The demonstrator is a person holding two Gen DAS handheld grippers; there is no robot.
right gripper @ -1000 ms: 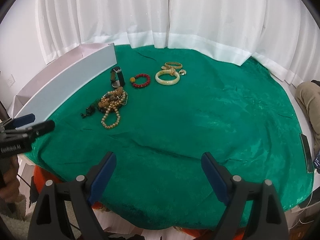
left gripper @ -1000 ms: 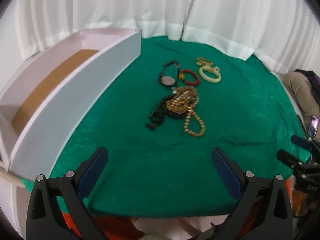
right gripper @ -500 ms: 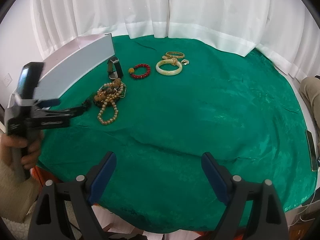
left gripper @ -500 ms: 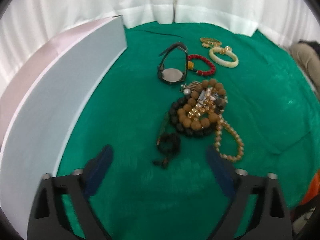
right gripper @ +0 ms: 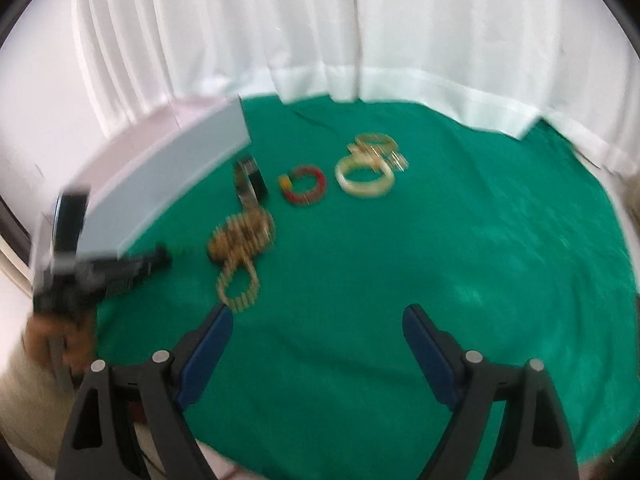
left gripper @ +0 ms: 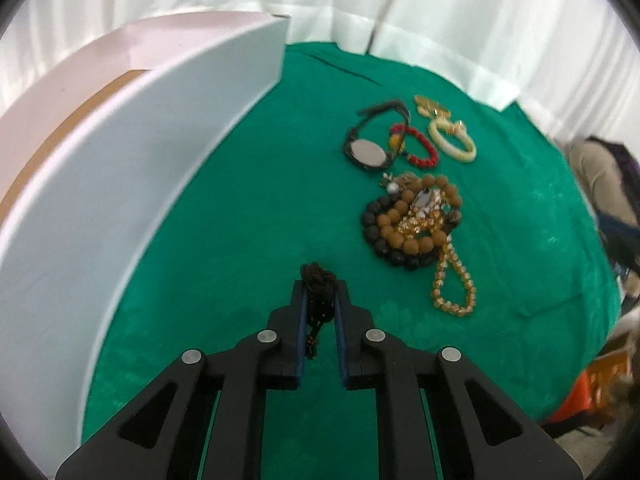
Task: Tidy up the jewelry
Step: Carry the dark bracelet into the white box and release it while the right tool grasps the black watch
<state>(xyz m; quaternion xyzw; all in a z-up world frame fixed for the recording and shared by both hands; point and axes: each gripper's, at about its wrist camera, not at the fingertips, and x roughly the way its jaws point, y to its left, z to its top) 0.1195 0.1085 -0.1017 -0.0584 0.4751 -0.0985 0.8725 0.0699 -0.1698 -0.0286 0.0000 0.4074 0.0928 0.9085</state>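
Left gripper [left gripper: 320,300] pinched on dark beaded bracelet [left gripper: 318,286], white box [left gripper: 140,152] just leftward; right gripper [right gripper: 318,344] spread, farther off.

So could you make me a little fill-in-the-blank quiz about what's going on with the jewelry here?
1. The left tool is shut on a small ____ beaded bracelet.
2. The right tool is ____ and holds nothing.
3. The jewelry lies on a ____ cloth.
4. The wristwatch lies beside a ____ beaded bracelet.

Missing words: black; open; green; red
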